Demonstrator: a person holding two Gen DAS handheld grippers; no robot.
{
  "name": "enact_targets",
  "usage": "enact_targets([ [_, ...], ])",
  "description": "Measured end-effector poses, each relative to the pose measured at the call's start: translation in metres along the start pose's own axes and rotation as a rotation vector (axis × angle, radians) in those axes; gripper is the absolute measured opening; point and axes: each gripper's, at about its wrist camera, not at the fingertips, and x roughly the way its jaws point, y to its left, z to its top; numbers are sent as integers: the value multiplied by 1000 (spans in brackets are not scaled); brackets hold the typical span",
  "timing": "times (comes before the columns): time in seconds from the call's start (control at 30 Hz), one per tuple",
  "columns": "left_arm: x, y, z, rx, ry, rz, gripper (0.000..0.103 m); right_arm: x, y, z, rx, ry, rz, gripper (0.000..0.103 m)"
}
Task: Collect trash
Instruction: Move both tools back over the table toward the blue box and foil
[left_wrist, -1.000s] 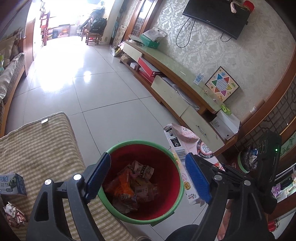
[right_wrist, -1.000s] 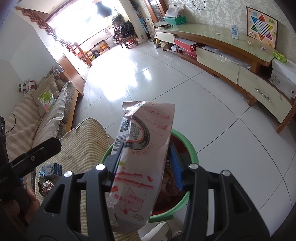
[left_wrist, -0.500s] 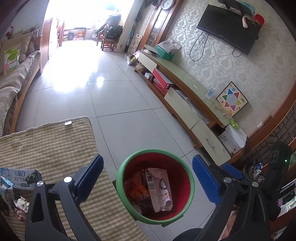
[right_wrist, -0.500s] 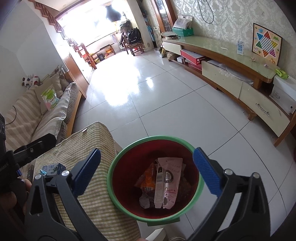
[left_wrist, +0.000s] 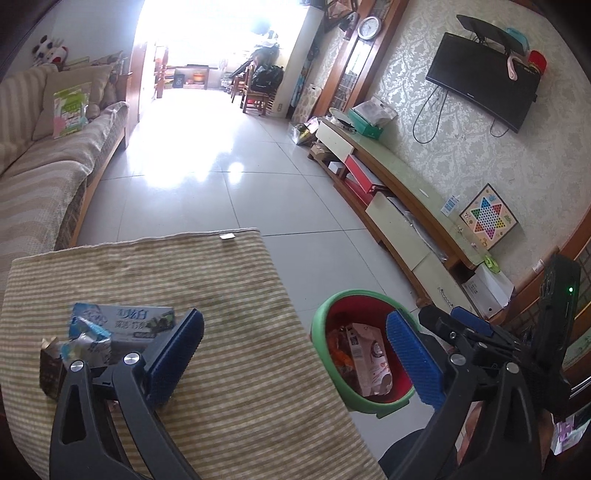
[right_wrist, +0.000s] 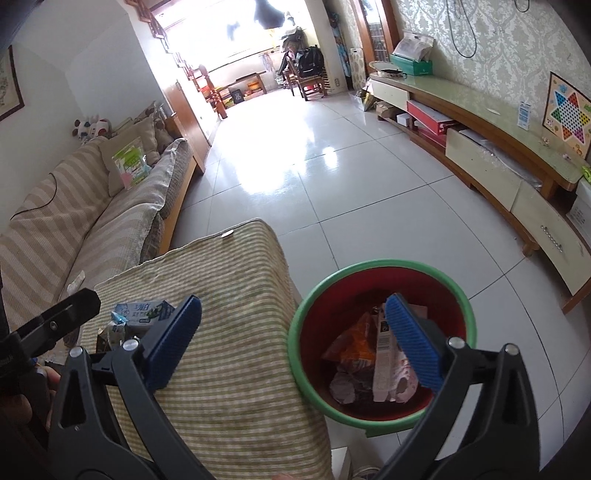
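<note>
The left gripper is spread wide with nothing between its blue pads, hanging above the striped green-and-cream cloth that covers the table. Its left pad sits just beside a small heap of trash at the cloth's left side: a flat blue-and-white box with crumpled wrappers lying against its near edge. The right gripper is likewise released and empty, its left pad over the cloth and its right pad over the mouth of the bin. A second ago the right gripper was clenched on a pink-and-white packet held over the bin; half a second ago it had let go and the packet lay inside. Since then both tools have swung leftward, so the bin, which was centred between the fingers, now sits toward the right of each view, and the box and wrappers have come further into sight. The bin is red inside with a green rim and stands on the white tiled floor right against the table's edge. Within it the pink-and-white packet rests upright on its end, leaning on an orange wrapper and some grey crumpled paper at the bottom.
</note>
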Motion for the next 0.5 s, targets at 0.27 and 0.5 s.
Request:
enact_targets([
  [0.27, -43, 70, -23, -91, -35, 72, 95, 10, 72, -16, -85, 38, 53, 98],
  [0.5, -69, 141, -46, -157, -16, 179, 95, 24, 137, -36, -181, 72, 100, 98],
])
